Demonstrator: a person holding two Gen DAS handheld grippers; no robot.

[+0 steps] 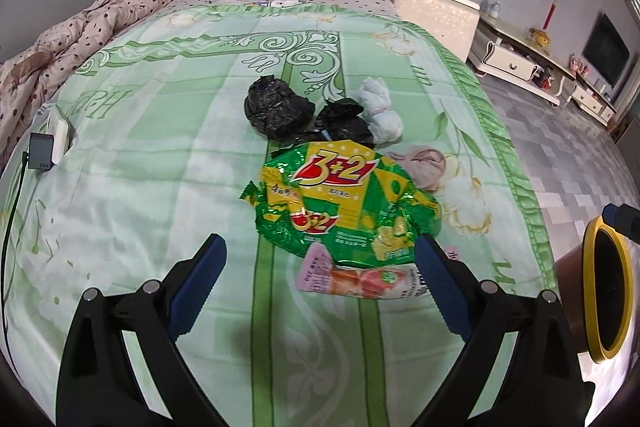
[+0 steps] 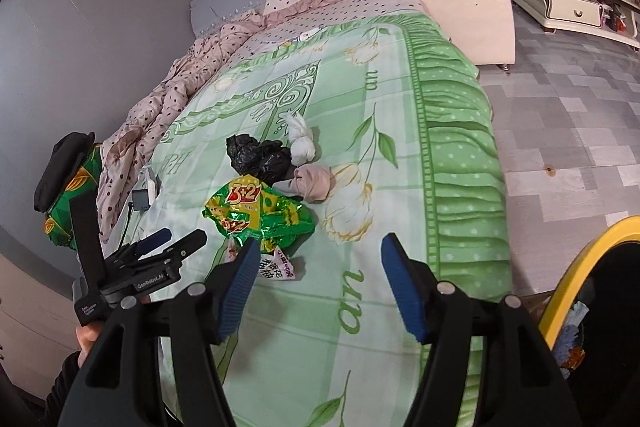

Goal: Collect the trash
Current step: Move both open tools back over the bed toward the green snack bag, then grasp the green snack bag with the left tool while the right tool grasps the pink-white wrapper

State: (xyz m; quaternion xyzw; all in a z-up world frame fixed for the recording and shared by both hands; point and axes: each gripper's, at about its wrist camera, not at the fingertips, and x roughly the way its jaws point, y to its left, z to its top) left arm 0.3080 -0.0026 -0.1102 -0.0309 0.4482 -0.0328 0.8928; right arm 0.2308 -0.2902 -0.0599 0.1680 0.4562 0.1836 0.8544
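Left wrist view: left gripper (image 1: 320,267) fingers spread wide, nothing between pads, hovering over green bedspread (image 1: 140,187). Green-yellow snack wrapper (image 1: 344,203) lies just beyond fingertips, overlapping pink wrapper (image 1: 352,281). Behind: black plastic bags (image 1: 276,107), white bundle (image 1: 380,111), pinkish bundle (image 1: 424,167), all on bed. Yellow-rimmed bin (image 1: 608,291) at right beside bed. Right wrist view: right gripper (image 2: 318,259) fingers parted, empty, above bedspread near wrappers.

Pink wrapper (image 1: 360,281) half under green snack bag (image 1: 344,203); bin (image 2: 576,287) cut off.
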